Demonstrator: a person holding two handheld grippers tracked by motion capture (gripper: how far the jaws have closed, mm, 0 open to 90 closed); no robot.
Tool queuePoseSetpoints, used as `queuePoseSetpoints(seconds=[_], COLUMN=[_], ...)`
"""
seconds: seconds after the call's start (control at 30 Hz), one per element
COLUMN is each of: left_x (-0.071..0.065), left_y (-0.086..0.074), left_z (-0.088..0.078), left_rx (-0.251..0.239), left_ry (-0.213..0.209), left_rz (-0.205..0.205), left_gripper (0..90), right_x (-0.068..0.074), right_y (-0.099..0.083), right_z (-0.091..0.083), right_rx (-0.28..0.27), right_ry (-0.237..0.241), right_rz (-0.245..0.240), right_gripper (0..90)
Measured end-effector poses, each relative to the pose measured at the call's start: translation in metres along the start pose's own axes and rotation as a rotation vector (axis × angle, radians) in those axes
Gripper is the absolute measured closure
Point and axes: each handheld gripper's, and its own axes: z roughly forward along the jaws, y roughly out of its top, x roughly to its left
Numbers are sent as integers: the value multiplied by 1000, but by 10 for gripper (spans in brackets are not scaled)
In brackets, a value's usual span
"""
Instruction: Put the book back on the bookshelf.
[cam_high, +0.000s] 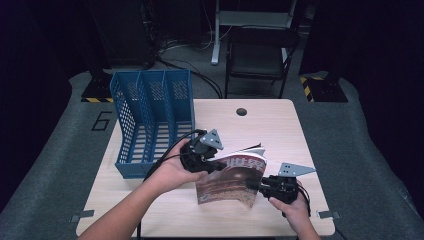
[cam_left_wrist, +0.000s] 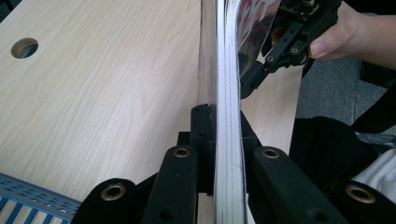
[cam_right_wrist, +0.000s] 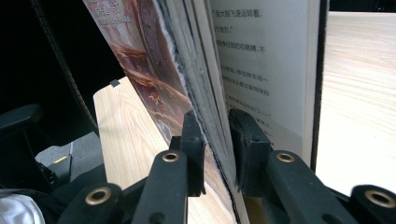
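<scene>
Both tools clamped on the glossy brown-covered paperback book (cam_high: 231, 178), left tool (cam_high: 216, 165) and right tool (cam_high: 253, 184), lifted upright off the pale wooden bench (cam_high: 270, 125); slotting into the blue plastic file rack (cam_high: 150, 120) judged still ahead.

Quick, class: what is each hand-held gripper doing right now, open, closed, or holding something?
Left hand-held gripper: closed on the book, at one edge.
Right hand-held gripper: closed on the same book's pages, at the opposite edge.

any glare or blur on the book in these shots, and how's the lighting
High view: the table is lit, the room around it dark. Left gripper view: glossy glare on the book cover, page edges softly blurred. Right gripper view: near pages blurred, printed text farther up sharper.
</scene>
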Motion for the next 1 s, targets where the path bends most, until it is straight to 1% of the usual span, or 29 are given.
queuePoseSetpoints(seconds=[0.07, 0.1, 0.17, 0.23, 0.33, 0.37, 0.53, 0.57, 0.73, 0.77, 0.8, 0.9, 0.93, 0.97, 1.0], left_x=[0, 1, 0, 1, 1, 1, -2, -3, -3, -2, -2, -1, -1, -1, -1], left_y=[1, 2, 2, 4, 5, 5, 9, 9, 13, 14, 14, 16, 17, 17, 19], left_z=[-1, -2, -3, -6, -10, -11, -16, -17, -25, -27, -28, -33, -34, -34, -39], left_rx=[-5, 0, -8, -6, -4, -11, -10, -13, -26, -26, -32, -38, -41, -41, -44], left_ry=[-3, 2, 5, 10, 11, 21, 20, 26, 26, 20, 29, 30, 28, 28, 34], left_rz=[-16, -7, -19, -12, -19, -21, -16, -20, -32, -32, -36, -44, -47, -47, -42], left_gripper=[840, 840, 840, 840, 841, 841, 841, 841, 840, 841, 841, 840, 840, 841, 841], right_x=[0, 0, 0, -1, -1, -1, 0, 0, 0, 0, -1, -1, -1, -1, -2], right_y=[0, 0, 0, 0, -1, -1, -1, -1, -1, -1, -1, -2, -2, -2, -3], right_z=[-1, -1, -1, -1, 0, 1, 3, 3, 2, 2, 2, 3, 3, 3, 3], right_rx=[-5, -8, -7, -8, -5, 1, 1, 1, -2, -1, -2, 0, -1, -1, 1], right_ry=[-1, 2, -2, 0, 5, 6, 12, 12, 12, 14, 15, 7, 5, 5, -4], right_rz=[3, 6, 8, 7, 9, 10, 10, 10, 13, 14, 14, 23, 18, 18, 17], right_gripper=[731, 726, 712, 699, 689, 682, 674, 674, 650, 646, 642, 621, 612, 612, 602])
